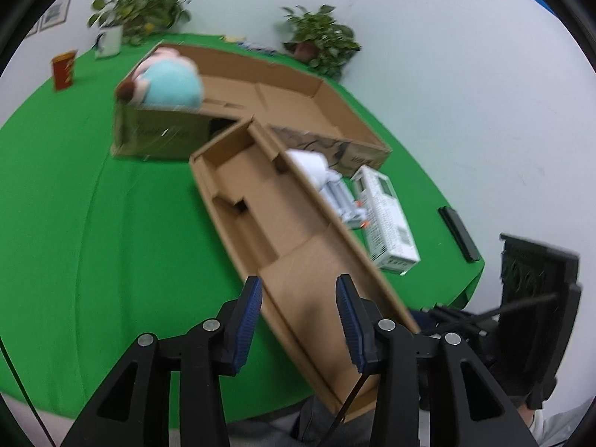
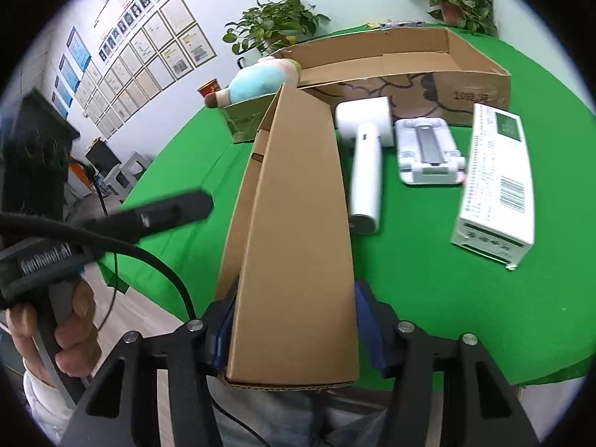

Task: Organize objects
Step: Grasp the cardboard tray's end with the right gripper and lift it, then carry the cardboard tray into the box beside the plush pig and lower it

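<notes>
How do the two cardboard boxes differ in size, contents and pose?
The narrow box is slim, holds nothing visible and is tilted in the right gripper. The big box is wider, holds a plush toy and rests on the table. Both are open-topped brown cardboard.

An office is showing here: framed certificates and staff photos (image 2: pixel 149 48) are lining the wall, potted plants (image 2: pixel 273 24) sitting behind the green-clothed desk (image 2: pixel 484 298).

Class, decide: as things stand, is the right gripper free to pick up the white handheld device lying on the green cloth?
Probably not: the right gripper is shut on the narrow cardboard box, which lies beside the white device.
</notes>
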`<state>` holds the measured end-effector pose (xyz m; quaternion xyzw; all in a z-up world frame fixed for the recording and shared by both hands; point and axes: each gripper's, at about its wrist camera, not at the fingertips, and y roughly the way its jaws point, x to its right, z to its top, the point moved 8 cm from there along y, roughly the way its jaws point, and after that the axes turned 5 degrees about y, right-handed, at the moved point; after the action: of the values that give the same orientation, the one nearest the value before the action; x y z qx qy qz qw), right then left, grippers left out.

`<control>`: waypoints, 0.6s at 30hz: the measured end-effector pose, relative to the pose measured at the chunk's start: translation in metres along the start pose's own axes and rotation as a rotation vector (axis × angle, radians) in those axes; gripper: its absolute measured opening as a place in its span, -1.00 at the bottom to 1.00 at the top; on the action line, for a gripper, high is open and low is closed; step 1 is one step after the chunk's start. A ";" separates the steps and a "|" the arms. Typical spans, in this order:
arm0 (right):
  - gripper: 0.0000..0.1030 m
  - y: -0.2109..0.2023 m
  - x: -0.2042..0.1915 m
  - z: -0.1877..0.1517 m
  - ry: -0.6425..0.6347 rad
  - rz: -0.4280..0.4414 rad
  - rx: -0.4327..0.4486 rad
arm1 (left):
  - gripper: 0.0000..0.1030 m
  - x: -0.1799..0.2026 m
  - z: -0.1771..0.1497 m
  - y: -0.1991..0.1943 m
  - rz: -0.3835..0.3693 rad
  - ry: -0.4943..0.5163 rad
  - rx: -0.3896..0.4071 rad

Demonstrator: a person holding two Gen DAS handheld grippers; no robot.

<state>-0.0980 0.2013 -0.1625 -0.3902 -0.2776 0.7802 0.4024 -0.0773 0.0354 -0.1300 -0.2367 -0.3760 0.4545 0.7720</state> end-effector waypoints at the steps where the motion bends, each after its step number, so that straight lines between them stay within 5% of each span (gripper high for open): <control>1: 0.06 0.002 -0.004 0.000 -0.005 0.005 -0.005 | -0.22 -0.005 -0.004 0.001 0.004 -0.011 -0.007; 6: 0.09 0.009 -0.026 -0.004 -0.024 0.062 -0.039 | -0.22 -0.023 -0.014 0.003 -0.009 -0.068 -0.022; 14: 0.06 0.010 -0.017 -0.004 0.014 0.033 -0.026 | -0.23 -0.035 -0.016 0.003 0.003 -0.089 -0.030; 18: 0.07 0.017 -0.026 -0.011 0.046 0.116 -0.103 | -0.32 -0.038 -0.019 0.000 0.045 -0.079 -0.021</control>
<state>-0.0864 0.1718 -0.1710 -0.4435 -0.2852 0.7777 0.3422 -0.0740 0.0017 -0.1557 -0.2349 -0.4056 0.4767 0.7436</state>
